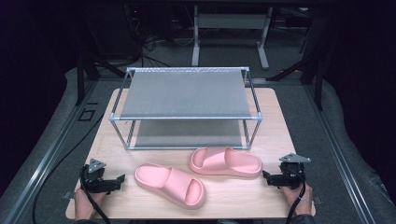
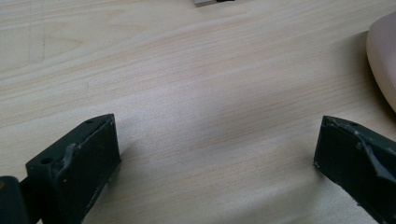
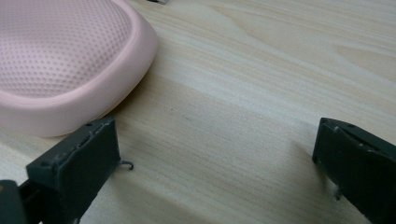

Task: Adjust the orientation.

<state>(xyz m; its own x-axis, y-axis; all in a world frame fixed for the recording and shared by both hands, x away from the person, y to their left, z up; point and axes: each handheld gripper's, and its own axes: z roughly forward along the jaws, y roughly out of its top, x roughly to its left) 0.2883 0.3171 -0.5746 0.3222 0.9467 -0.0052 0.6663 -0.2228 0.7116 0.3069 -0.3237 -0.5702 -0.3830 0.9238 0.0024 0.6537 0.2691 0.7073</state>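
Observation:
Two pink slide sandals lie on the wooden table [image 1: 280, 140]. One sandal [image 1: 170, 184] sits front centre, the other sandal [image 1: 226, 162] lies behind it to the right. My left gripper [image 1: 122, 180] rests low at the front left, open, just left of the near sandal, whose edge [image 2: 383, 60] shows at the right of the left gripper view. My right gripper [image 1: 265, 175] rests at the front right, open, beside the far sandal's end [image 3: 60, 60]. Nothing lies between either pair of jaws.
A two-tier metal-framed shoe rack [image 1: 185, 93] with grey fabric shelves stands at the back of the table, both shelves bare. Dark floor, cables and a desk frame [image 1: 231, 28] lie beyond. The table's front edge runs just under my hands.

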